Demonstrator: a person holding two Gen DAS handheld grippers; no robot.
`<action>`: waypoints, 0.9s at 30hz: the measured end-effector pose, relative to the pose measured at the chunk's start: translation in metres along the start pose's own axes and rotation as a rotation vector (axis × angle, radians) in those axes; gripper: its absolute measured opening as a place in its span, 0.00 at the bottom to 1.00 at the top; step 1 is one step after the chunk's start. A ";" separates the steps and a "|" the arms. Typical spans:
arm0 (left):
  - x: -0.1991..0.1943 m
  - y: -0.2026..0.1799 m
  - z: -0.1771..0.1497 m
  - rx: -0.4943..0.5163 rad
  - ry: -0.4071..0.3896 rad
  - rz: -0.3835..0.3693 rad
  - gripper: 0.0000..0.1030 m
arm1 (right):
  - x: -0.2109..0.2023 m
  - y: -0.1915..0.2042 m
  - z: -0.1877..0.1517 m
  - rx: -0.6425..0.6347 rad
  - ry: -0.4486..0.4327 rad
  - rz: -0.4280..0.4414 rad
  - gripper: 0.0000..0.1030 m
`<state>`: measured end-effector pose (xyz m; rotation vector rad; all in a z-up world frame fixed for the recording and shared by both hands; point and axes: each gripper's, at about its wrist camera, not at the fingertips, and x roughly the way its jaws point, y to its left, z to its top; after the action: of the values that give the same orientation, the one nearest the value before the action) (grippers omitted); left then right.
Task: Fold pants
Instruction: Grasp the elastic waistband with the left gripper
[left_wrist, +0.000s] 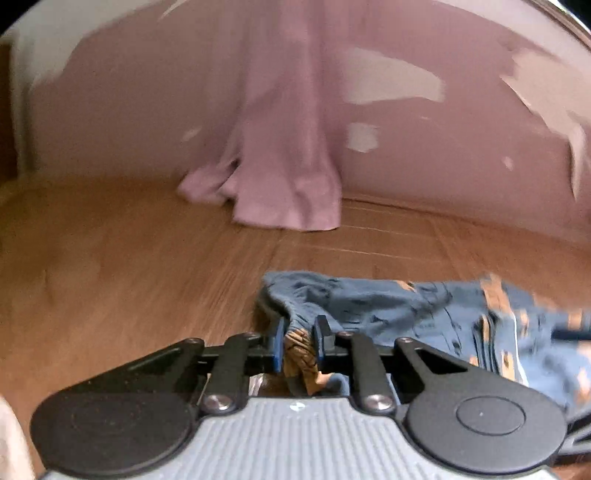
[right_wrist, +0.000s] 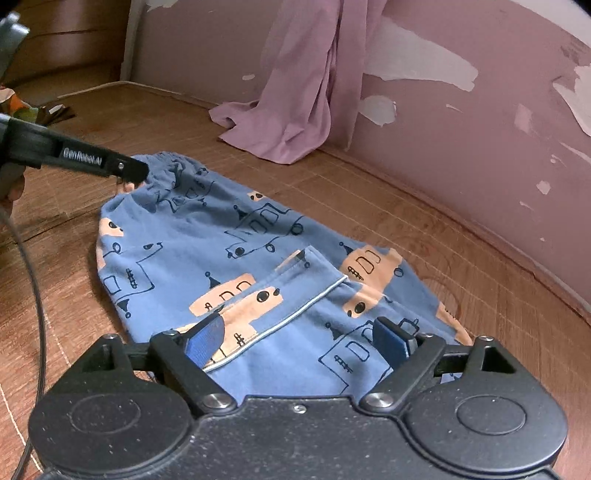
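The blue cotton pants (right_wrist: 207, 266), printed with peach blocks and dark line-drawn vehicles, lie bunched on the brown wood-grain floor (right_wrist: 424, 229), a white-piped hem folded over their near side. Their gathered elastic waistband (right_wrist: 173, 162) points toward the far wall.

The left gripper (left_wrist: 300, 341) has its blue-padded jaws drawn nearly together on a pinch of the waistband edge, blue cloth and a peach patch squeezed between the pads; in the right wrist view its black finger (right_wrist: 129, 168) meets the waistband from the left. The right gripper (right_wrist: 299, 338) stands wide open over the near part of the pants, its blue pads (right_wrist: 205, 338) well apart with cloth between them but not clamped.

A black cable (right_wrist: 35, 280) curves across the floor on the left. Beyond the pants, a mauve draped cloth (right_wrist: 295, 110) hangs down onto the floor against the pink wall with flaking paint (right_wrist: 461, 129).
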<state>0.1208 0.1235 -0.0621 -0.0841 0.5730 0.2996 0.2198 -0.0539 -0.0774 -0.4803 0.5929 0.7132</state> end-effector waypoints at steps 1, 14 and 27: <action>-0.001 -0.010 0.000 0.054 -0.005 0.011 0.17 | 0.000 0.000 0.000 0.005 0.000 0.000 0.87; 0.008 -0.032 -0.005 0.187 0.007 0.066 0.30 | 0.004 -0.004 -0.002 0.058 -0.005 0.008 0.88; 0.024 -0.008 -0.007 0.044 0.103 0.094 0.53 | 0.005 -0.005 -0.006 0.084 -0.018 0.005 0.90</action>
<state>0.1391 0.1214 -0.0808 -0.0301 0.6865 0.3757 0.2240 -0.0586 -0.0842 -0.3944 0.6053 0.6941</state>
